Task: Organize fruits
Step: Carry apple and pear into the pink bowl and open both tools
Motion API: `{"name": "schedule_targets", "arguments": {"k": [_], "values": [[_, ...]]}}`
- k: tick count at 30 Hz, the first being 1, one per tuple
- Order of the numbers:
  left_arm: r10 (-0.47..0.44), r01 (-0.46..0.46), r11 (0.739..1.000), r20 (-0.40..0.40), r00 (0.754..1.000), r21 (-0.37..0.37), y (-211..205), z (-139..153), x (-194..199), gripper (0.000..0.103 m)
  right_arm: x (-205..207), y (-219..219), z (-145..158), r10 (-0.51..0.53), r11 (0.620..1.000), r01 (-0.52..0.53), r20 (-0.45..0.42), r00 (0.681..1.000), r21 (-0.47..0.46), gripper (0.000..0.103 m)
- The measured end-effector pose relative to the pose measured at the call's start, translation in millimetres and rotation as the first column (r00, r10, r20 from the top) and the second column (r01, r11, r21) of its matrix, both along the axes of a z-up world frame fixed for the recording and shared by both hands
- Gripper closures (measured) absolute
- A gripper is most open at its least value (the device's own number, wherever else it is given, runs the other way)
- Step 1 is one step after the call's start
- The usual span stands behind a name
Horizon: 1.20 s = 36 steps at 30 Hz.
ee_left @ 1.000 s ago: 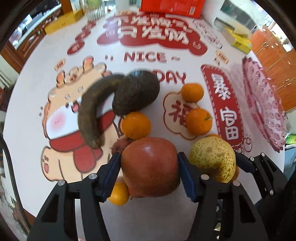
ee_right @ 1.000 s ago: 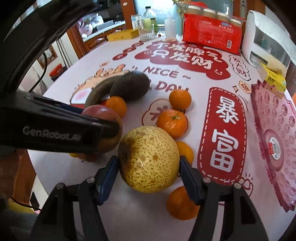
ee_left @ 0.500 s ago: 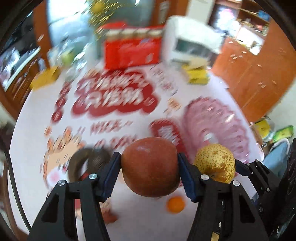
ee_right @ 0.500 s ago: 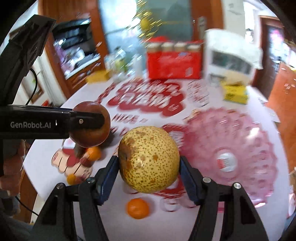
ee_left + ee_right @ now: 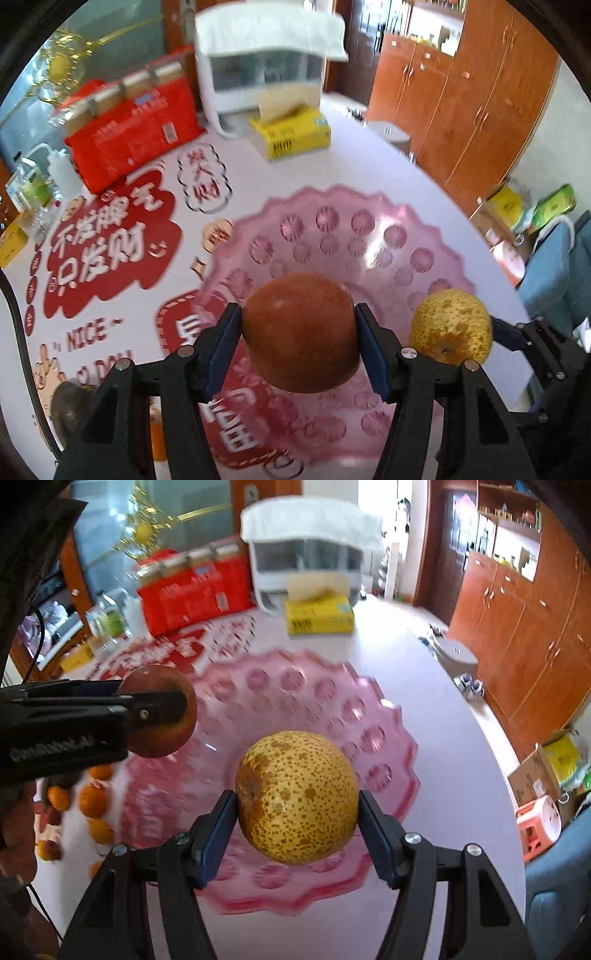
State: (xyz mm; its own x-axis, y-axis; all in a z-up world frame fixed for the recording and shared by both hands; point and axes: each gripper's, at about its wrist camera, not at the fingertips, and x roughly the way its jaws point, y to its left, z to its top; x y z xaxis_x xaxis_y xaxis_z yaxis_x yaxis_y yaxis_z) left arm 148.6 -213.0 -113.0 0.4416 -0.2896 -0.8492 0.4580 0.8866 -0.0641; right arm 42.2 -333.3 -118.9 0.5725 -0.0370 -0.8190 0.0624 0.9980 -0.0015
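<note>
Left wrist view is showing the apple (image 5: 301, 332) hanging over the pink bowl (image 5: 332, 229), hiding the bowl's middle; the left tongs (image 5: 299, 347) are gripping it, pads pressing both sides. Beside it the right tongs (image 5: 297, 829) are clamping the pear (image 5: 297, 797) above the same bowl. Oranges (image 5: 94, 801) are lying blurred on the bench (image 5: 424, 686), partly covered by the left tongs. Behind, a tissue box (image 5: 319, 614) is smeared.

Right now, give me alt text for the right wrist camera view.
The right gripper clamps a speckled yellow pear above a pink scalloped plastic fruit plate on a white table. At left, the left gripper holds a red apple over the plate's edge.
</note>
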Motion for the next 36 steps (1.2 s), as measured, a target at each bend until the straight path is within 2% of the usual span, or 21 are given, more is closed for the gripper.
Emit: {"name": "schedule_targets", "arguments": {"k": [4, 9, 11, 12, 14, 15, 17, 20, 22, 26, 36], "values": [[0.03, -0.028, 0.997, -0.034, 0.999, 0.071, -14.7, -34.2, 13.3, 0.043, 13.1, -5.6, -13.9, 0.021, 1.0, -0.021, -0.027, 0.999, -0.003, 0.037], [0.079, -0.069, 0.99, -0.077, 0.994, 0.126, -14.2, -55.2, 22.9, 0.042, 29.2, -6.0, -27.5, 0.066, 0.997, -0.067, -0.056, 0.996, -0.023, 0.036], [0.086, -0.073, 0.989, -0.101, 0.991, 0.13, -13.2, -60.7, 24.0, 0.038, 31.6, -8.4, -35.7, 0.063, 0.998, -0.065, -0.088, 0.994, -0.021, 0.036], [0.088, -0.077, 0.99, -0.093, 0.992, 0.121, -11.4, -58.4, 22.1, 0.034, 32.9, -9.6, -42.0, 0.059, 0.998, -0.061, -0.112, 0.992, -0.01, 0.036], [0.094, -0.087, 0.989, -0.06, 0.994, 0.121, -9.4, -51.9, 18.8, 0.015, 28.9, -8.6, -41.1, 0.057, 0.998, -0.059, -0.084, 0.995, -0.014, 0.035], [0.101, -0.095, 0.988, -0.036, 0.994, 0.124, -7.9, -47.2, 16.8, 0.013, 26.5, -7.9, -39.0, 0.053, 0.998, -0.055, -0.071, 0.996, -0.023, 0.034], [0.112, -0.111, 0.986, -0.001, 0.994, 0.121, -3.3, -37.2, 12.2, 0.013, 24.8, -5.8, -34.0, 0.061, 0.997, -0.063, -0.054, 0.997, -0.038, 0.033], [0.14, -0.139, 0.986, -0.003, 0.99, 0.095, 6.9, -25.1, 7.4, 0.013, 22.0, -4.6, -25.8, 0.081, 0.996, -0.082, -0.044, 0.996, -0.02, 0.033], [0.168, -0.167, 0.984, -0.007, 0.986, 0.062, 17.6, -16.0, 3.0, 0.013, 19.0, -2.1, -18.3, 0.097, 0.995, -0.097, -0.035, 0.995, -0.013, 0.033], [0.224, -0.224, 0.975, 0.047, 0.973, -0.003, 42.7, 6.7, -13.7, 0.013, 12.4, 3.5, -0.7, 0.106, 0.994, -0.106, -0.009, 0.994, 0.0, 0.033], [0.26, -0.257, 0.965, 0.06, 0.964, -0.058, 96.2, 60.8, -55.7, 0.013, -10.4, 11.1, 43.8, 0.096, 0.992, -0.099, 0.043, 0.994, 0.079, 0.033]]}}
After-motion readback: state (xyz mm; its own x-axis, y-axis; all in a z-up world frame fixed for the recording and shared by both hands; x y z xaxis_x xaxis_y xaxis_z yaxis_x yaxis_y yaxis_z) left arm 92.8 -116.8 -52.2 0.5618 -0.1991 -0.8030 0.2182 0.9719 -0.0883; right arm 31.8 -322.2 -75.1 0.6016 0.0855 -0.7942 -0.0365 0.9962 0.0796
